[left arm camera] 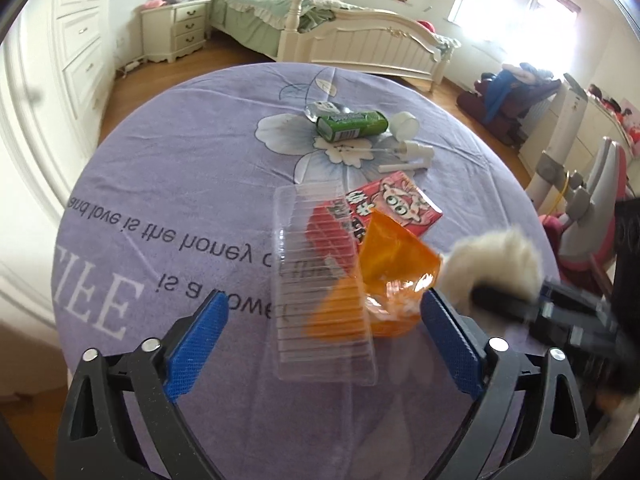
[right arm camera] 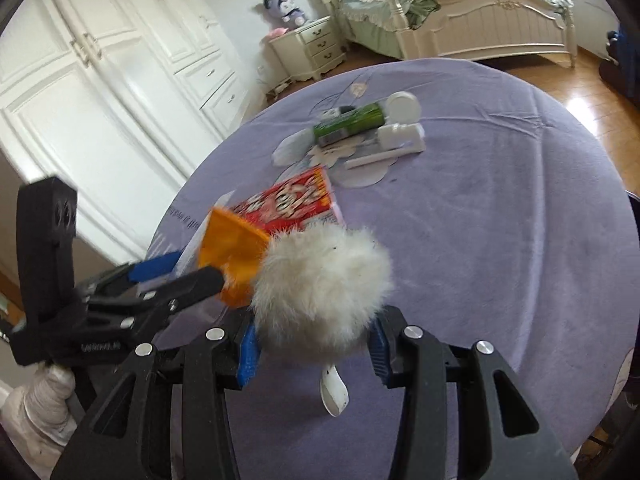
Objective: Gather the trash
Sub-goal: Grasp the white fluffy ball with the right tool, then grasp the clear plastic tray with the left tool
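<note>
Biggest worry first: the table [left arm camera: 120, 208], under its purple cloth, has the trash bunched up, and the clear plastic tray [left arm camera: 320, 280] is the largest piece, flimsy and see-through, lying partly over the orange wrapper [left arm camera: 384, 264]. The left tongs [left arm camera: 324, 312] stand spread wide with nothing pinched, the near end of the tray and the wrapper's crumpled edge sitting between the blue pads, so if they close here I'd guess they'd catch both at once, or the tray would buckle and pop out sideways. The red snack packet [left arm camera: 384, 204] sits at about 1 o'clock from the tray, tucked partly under it, so dragging the tray could pull it along too. The other risk: the right tongs [right arm camera: 312, 344] are pinching a white fluffy pom-pom [right arm camera: 320, 288], and that fluff is right up against the orange wrapper at roughly 3 o'clock of the left tongs. The two tools are close enough that they could knock together, or the fur could snag the wrapper. Further out at 12 o'clock from the tray lie the green gum box [left arm camera: 352, 124], a white cap [left arm camera: 404, 124] and a white spray nozzle [left arm camera: 416, 148], well apart from both tongs. A small white spoon-like bit [right arm camera: 334, 388] lies on the cloth just below the pom-pom in the right wrist view.
</note>
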{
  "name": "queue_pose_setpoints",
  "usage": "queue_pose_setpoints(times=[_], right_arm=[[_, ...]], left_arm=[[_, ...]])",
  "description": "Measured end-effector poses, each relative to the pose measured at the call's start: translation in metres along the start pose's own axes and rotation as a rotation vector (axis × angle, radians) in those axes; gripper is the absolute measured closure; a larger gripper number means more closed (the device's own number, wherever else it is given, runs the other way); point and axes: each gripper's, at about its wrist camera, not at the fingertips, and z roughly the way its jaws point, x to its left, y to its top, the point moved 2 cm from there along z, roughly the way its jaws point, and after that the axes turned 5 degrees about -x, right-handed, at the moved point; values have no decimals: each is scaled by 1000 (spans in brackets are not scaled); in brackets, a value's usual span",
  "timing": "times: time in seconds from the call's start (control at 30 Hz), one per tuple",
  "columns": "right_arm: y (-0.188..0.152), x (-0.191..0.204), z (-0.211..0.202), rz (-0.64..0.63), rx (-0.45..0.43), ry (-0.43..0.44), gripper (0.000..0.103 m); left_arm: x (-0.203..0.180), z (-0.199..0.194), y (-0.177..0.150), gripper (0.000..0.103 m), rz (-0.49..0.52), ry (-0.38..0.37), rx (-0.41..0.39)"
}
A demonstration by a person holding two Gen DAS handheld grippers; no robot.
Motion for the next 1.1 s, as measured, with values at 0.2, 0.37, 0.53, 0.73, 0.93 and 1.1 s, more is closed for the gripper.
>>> queue_pose_setpoints(times=[0.2,0.37,0.53,0.73,0.93,1.1], right_arm=[[11,-6,-21,6,-94,9,60],[13,38,-16,-143,-72,118,59],[13,29,12,-146,-9,6,59],[28,1,-2,-74,-91,-46,59],[33,-4,-14,-83,-136,-33,59],[45,-9,-16,-62,-168,-24,59]], left_arm=[[24,-11,-1,20,-66,-49,-12],[28,-12,-4,25,-33,-45,-1],[39,-1,-9,60,-39,-29,31],[62,7,5,76,-54,11,-26],[77,-5,36,82,-61,45,-136],[70,-30,76,82,-31,62,-252]])
